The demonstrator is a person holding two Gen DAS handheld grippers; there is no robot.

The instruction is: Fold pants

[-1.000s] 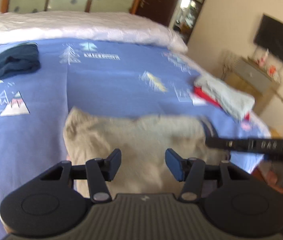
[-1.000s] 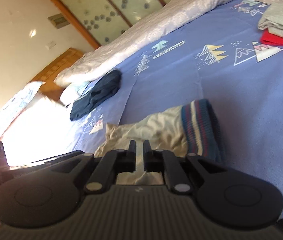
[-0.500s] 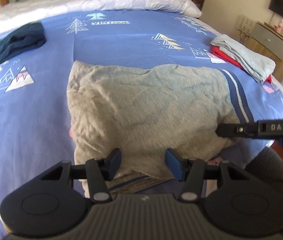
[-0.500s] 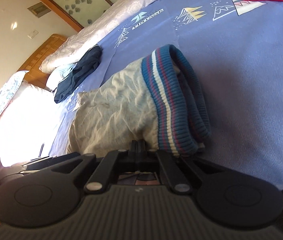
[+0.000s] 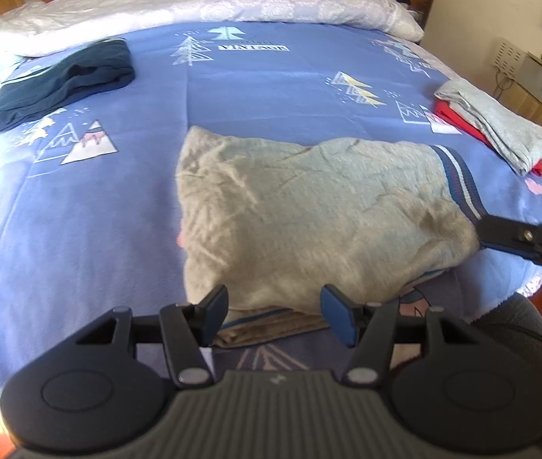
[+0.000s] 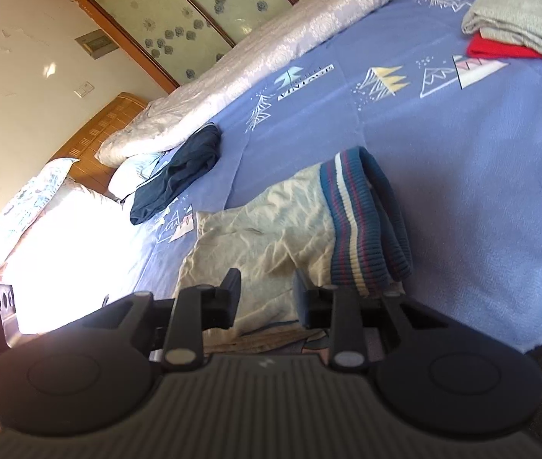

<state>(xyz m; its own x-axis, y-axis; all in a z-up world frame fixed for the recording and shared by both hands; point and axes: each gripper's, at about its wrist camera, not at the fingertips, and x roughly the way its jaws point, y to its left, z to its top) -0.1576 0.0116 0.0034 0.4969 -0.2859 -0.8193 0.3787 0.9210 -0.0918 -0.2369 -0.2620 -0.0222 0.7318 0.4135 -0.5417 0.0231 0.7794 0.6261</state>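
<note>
A blue printed bedsheet covers the bed, with the folded grey pants lying at its near edge. The left gripper and right gripper both hover over them, jaws apart and empty. Only the right view shows the striped waistband doubled over at 1 o'clock; the sheet print at 12 o'clock is too blurred to read.

The left gripper is hovering with its jaws wide apart over the near edge of the folded grey pants, gripping nothing. The pants are lying on the blue bedsheet, striped waistband to the right, where the right gripper is reaching in beside it.
</note>
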